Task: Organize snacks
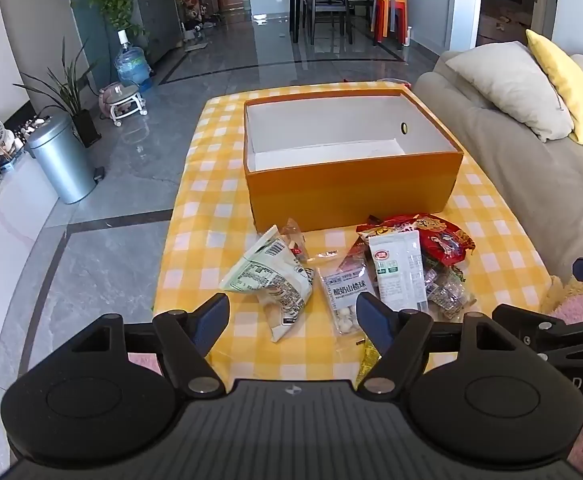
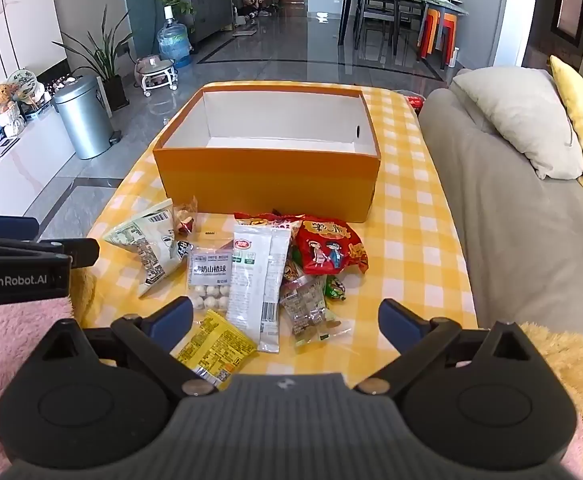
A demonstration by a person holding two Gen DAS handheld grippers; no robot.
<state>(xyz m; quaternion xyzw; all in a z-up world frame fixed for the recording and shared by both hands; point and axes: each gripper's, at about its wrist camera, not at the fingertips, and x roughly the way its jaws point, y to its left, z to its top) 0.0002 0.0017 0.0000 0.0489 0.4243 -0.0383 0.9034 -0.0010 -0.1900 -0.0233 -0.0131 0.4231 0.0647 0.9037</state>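
An open orange box [image 1: 351, 188] [image 2: 267, 180] with an empty white inside stands on the yellow checked tablecloth [image 1: 211, 216] [image 2: 411, 240]. In front of it lies a pile of snack packets: a pale green bag [image 1: 271, 276] [image 2: 147, 248], a clear pack of white balls [image 1: 345, 292] [image 2: 210, 280], a long white packet [image 1: 399, 272] [image 2: 251, 280], a red bag [image 1: 443, 240] [image 2: 327, 248] and a yellow packet [image 2: 211, 344]. My left gripper [image 1: 293, 314] is open and empty, just short of the pile. My right gripper [image 2: 285, 318] is open and empty over the near packets.
A grey sofa [image 1: 531, 160] [image 2: 511, 200] with beige and yellow cushions runs along the table's right side. A metal bin [image 1: 63, 160] [image 2: 85, 120] and plants stand on the floor to the left. Pink and yellow fleece lies at the near edge [image 2: 11, 340].
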